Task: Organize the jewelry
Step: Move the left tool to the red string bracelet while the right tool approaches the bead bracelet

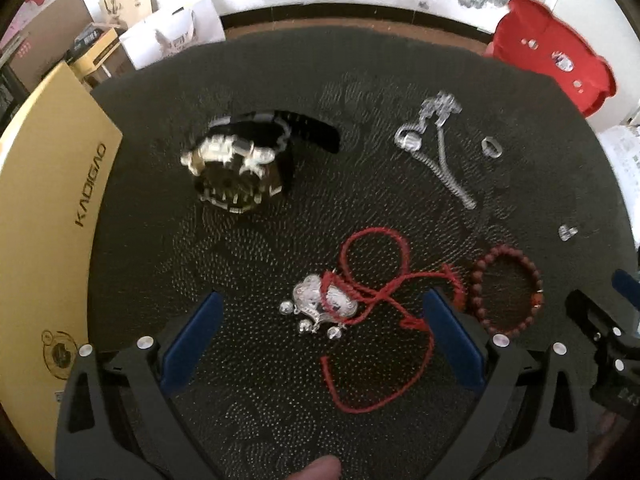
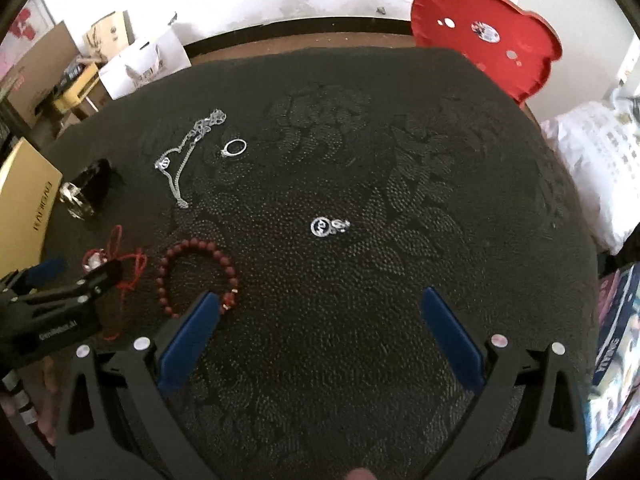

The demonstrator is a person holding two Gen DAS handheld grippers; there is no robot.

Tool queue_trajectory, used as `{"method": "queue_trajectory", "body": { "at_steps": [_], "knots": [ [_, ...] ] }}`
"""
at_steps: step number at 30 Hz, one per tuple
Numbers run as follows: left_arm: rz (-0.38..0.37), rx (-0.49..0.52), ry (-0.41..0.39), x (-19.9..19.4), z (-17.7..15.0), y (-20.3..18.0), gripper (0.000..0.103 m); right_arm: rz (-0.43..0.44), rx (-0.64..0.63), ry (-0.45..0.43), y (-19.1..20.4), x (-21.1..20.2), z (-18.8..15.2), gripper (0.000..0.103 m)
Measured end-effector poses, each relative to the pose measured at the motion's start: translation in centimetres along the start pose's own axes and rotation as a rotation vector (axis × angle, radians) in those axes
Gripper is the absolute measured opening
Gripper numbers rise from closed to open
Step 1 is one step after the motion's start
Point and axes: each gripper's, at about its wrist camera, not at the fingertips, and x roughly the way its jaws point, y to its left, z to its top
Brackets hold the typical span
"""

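With jaws spread wide and nothing held, the left gripper (image 1: 320, 308) is best lowered squarely onto the silver pendant (image 1: 316, 304) lying between them, clear of its tangled red cord (image 1: 376, 280); farther off, the watch (image 1: 236, 168) lies untouched.

One watch (image 1: 236, 168), two necklaces (image 1: 436, 140), one ring (image 2: 235, 147), one bracelet (image 2: 196, 276).
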Motion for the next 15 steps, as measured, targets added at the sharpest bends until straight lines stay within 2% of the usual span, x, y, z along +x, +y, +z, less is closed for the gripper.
{"method": "queue_trajectory", "body": {
  "at_steps": [1,3,4,6,7,10,15],
  "knots": [
    [-0.015,-0.006,0.073,-0.1,0.3,0.0,0.098,0.012,0.007,-0.004,0.0,-0.3,0.1,0.098],
    [-0.11,-0.019,0.093,-1.3,0.4,-0.1,0.098,0.025,0.014,-0.03,0.1,-1.0,0.2,0.098],
    [-0.082,-0.01,0.063,-1.9,0.5,-0.4,0.098,0.018,0.004,-0.033,0.5,-0.9,0.4,0.098],
    [0.032,0.042,-0.01,-1.9,0.5,-1.1,0.098,0.015,-0.001,-0.007,0.7,-0.1,0.4,0.098],
    [0.043,0.06,0.004,-1.3,0.5,-1.2,0.098,0.022,-0.001,0.004,0.7,0.2,0.4,0.098],
    [-0.024,0.003,0.058,0.5,0.4,-0.3,0.098,0.006,-0.013,0.014,0.7,1.0,0.2,0.098],
    [-0.018,0.003,0.008,1.2,0.8,0.1,0.098,0.025,-0.018,0.015,0.6,1.5,0.3,0.098]
  ]
}}
